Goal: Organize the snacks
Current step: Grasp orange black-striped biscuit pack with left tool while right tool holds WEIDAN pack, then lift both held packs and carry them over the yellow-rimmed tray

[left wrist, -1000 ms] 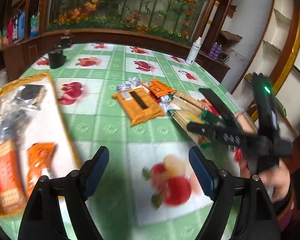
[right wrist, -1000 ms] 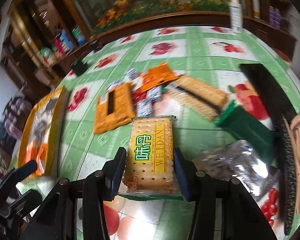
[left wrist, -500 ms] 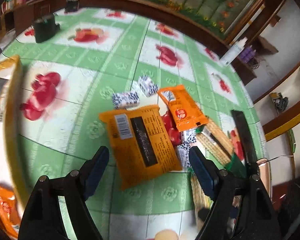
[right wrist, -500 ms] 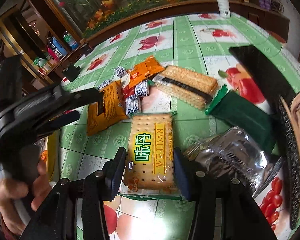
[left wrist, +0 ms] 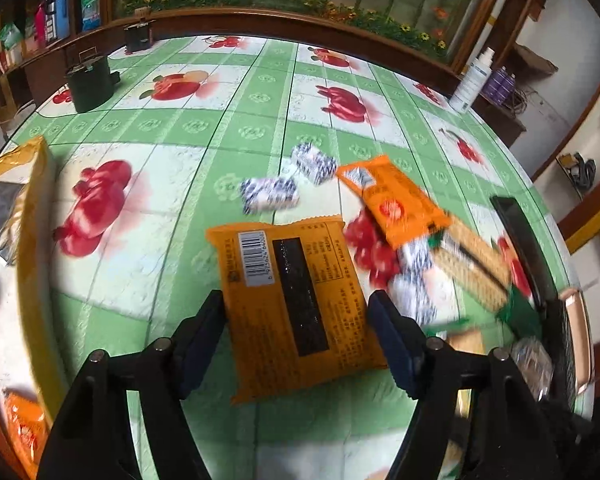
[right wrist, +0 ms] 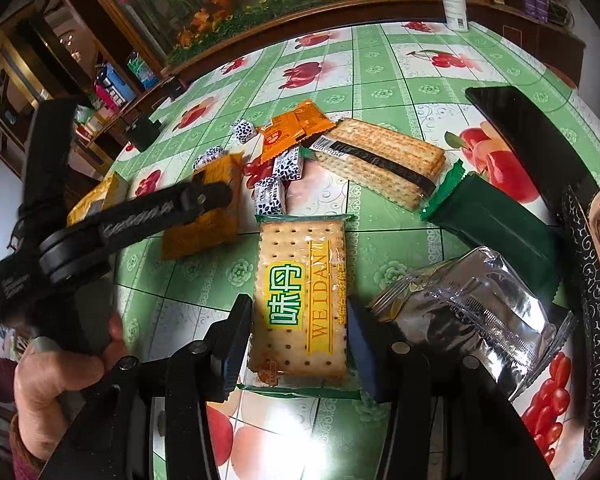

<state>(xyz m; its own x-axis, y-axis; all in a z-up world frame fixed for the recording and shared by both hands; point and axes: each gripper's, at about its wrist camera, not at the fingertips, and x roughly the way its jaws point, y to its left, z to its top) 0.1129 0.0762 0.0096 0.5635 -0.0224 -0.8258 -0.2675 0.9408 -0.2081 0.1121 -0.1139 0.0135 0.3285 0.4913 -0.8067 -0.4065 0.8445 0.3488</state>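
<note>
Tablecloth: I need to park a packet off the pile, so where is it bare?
The tablecloth is bare between the dark pot, the yellow tray and the big orange packet. Crowded: small orange packet, patterned candies, cracker packs to the right.

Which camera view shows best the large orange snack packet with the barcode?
The left wrist view: the large orange snack packet lies unobstructed, barcode side up, between the closing left hand-held gripper jaws. In the right wrist view that gripper partly covers it.

Yellow tray [left wrist: 40,216] cut off at left edge; snacks by phone [left wrist: 520,240] blurred
</note>
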